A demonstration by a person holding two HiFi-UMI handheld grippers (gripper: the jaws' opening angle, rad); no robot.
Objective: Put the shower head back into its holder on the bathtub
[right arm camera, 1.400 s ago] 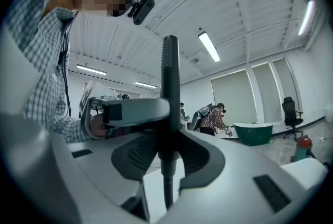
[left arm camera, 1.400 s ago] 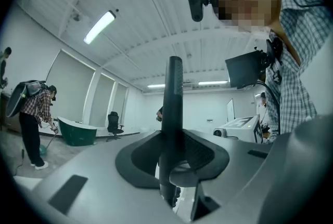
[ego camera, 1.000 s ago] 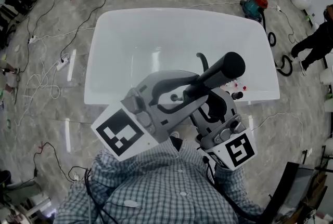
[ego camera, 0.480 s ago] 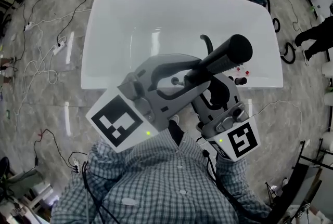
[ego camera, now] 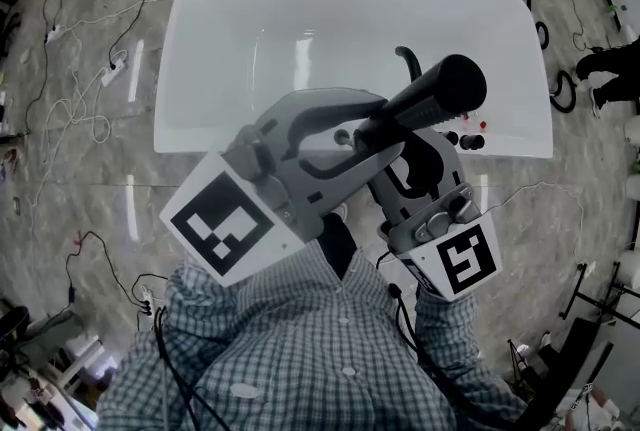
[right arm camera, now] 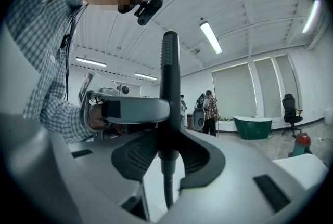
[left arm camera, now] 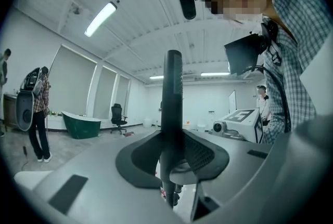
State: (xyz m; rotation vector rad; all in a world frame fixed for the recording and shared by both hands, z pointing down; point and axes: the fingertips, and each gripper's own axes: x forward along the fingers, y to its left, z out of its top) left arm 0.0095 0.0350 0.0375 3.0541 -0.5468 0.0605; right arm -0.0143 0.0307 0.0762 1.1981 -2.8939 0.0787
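One bathtub (ego camera: 215, 29), one shower head (ego camera: 440, 91), two tongs (left arm camera: 171, 166) (right arm camera: 167, 160), perhaps three bystanders (left arm camera: 39, 108) (left arm camera: 4, 62) (left arm camera: 261, 101).

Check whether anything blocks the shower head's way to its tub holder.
Nothing visible does. The shower head, held in the left gripper and right gripper, is over the bathtub rim near its fittings, partly hidden.

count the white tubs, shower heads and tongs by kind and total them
white bathtub: 1
shower head: 1
tongs: 2 (left tongs, right tongs, both shut on the shower head)
total: 4
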